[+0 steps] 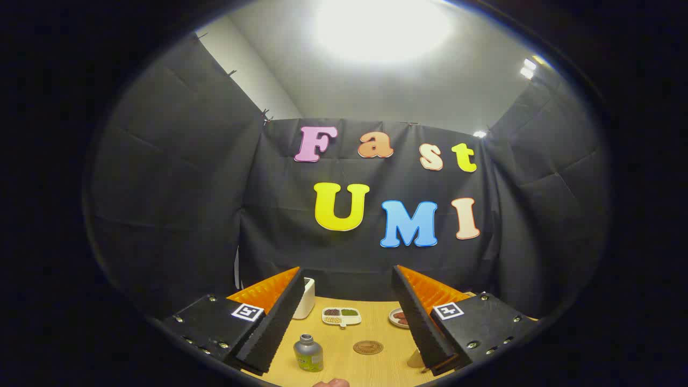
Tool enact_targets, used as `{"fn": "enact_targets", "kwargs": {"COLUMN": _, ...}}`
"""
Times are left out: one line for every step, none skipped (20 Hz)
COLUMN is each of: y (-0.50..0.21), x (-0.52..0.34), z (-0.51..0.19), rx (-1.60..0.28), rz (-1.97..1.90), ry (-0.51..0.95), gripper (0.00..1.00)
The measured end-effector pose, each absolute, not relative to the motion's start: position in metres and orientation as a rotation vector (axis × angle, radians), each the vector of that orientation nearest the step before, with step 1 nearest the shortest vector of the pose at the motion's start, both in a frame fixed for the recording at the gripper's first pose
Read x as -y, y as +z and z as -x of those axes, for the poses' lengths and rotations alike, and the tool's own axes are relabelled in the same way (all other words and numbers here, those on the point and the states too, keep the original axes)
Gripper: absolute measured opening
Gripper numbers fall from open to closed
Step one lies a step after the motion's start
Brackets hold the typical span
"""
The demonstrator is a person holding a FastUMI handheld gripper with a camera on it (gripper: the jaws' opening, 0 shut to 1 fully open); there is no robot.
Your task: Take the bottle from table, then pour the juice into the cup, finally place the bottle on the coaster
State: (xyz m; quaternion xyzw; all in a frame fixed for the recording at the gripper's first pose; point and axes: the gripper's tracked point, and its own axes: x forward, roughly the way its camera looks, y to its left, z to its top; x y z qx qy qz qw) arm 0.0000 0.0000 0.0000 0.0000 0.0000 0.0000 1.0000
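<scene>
Fingers [344, 317] wide apart, holding nothing. I reckon the little bottle [308, 353] near-left on the counter [371, 328] is light, rigid, slick; I'd grab mid-body, below the cap.

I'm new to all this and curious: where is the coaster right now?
The coaster lies flat on the wooden table, between the open gripper fingers, just beside the bottle.
</scene>
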Motion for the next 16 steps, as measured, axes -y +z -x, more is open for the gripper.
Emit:
{"fn": "enact_targets", "kwargs": {"y": -0.002, "x": 0.001, "z": 0.001, "rx": -0.005, "rz": -0.011, "ry": -0.002, "gripper": 0.99}}
{"fn": "enact_targets", "kwargs": {"y": -0.003, "x": 0.002, "z": 0.002, "rx": -0.01, "rz": -0.019, "ry": -0.003, "gripper": 0.99}}
{"fn": "enact_targets", "kwargs": {"y": -0.004, "x": 0.003, "z": 0.002, "rx": -0.014, "rz": -0.025, "ry": -0.001, "gripper": 0.99}}
{"fn": "enact_targets", "kwargs": {"y": -0.005, "x": 0.002, "z": 0.004, "rx": -0.016, "rz": -0.029, "ry": 0.002, "gripper": 0.99}}
{"fn": "enact_targets", "kwargs": {"y": -0.006, "x": 0.002, "z": 0.006, "rx": -0.018, "rz": -0.031, "ry": 0.005, "gripper": 0.99}}
{"fn": "enact_targets", "kwargs": {"y": -0.006, "x": 0.001, "z": 0.008, "rx": -0.019, "rz": -0.034, "ry": 0.009, "gripper": 0.99}}
{"fn": "enact_targets", "kwargs": {"y": -0.006, "x": -0.001, "z": 0.01, "rx": -0.018, "rz": -0.037, "ry": 0.015, "gripper": 0.99}}
{"fn": "enact_targets", "kwargs": {"y": -0.005, "x": -0.002, "z": 0.011, "rx": -0.017, "rz": -0.041, "ry": 0.02, "gripper": 0.99}}
{"fn": "enact_targets", "kwargs": {"y": -0.005, "x": -0.004, "z": 0.014, "rx": -0.015, "rz": -0.046, "ry": 0.024, "gripper": 0.99}}
{"fn": "enact_targets", "kwargs": {"y": -0.004, "x": -0.006, "z": 0.015, "rx": -0.013, "rz": -0.05, "ry": 0.029, "gripper": 0.99}}
{"fn": "enact_targets", "kwargs": {"y": -0.004, "x": -0.007, "z": 0.016, "rx": -0.01, "rz": -0.053, "ry": 0.033, "gripper": 0.99}}
{"fn": "enact_targets", "kwargs": {"y": -0.003, "x": -0.008, "z": 0.018, "rx": -0.008, "rz": -0.053, "ry": 0.036, "gripper": 0.99}}
{"fn": "enact_targets", "kwargs": {"y": -0.004, "x": -0.008, "z": 0.018, "rx": -0.006, "rz": -0.05, "ry": 0.039, "gripper": 0.99}}
{"fn": "enact_targets", "kwargs": {"y": -0.003, "x": -0.008, "z": 0.018, "rx": -0.004, "rz": -0.045, "ry": 0.04, "gripper": 0.99}}
{"fn": "enact_targets", "kwargs": {"y": -0.005, "x": -0.007, "z": 0.018, "rx": -0.004, "rz": -0.041, "ry": 0.039, "gripper": 0.99}}
{"fn": "enact_targets", "kwargs": {"y": -0.006, "x": -0.006, "z": 0.018, "rx": -0.004, "rz": -0.04, "ry": 0.04, "gripper": 0.99}}
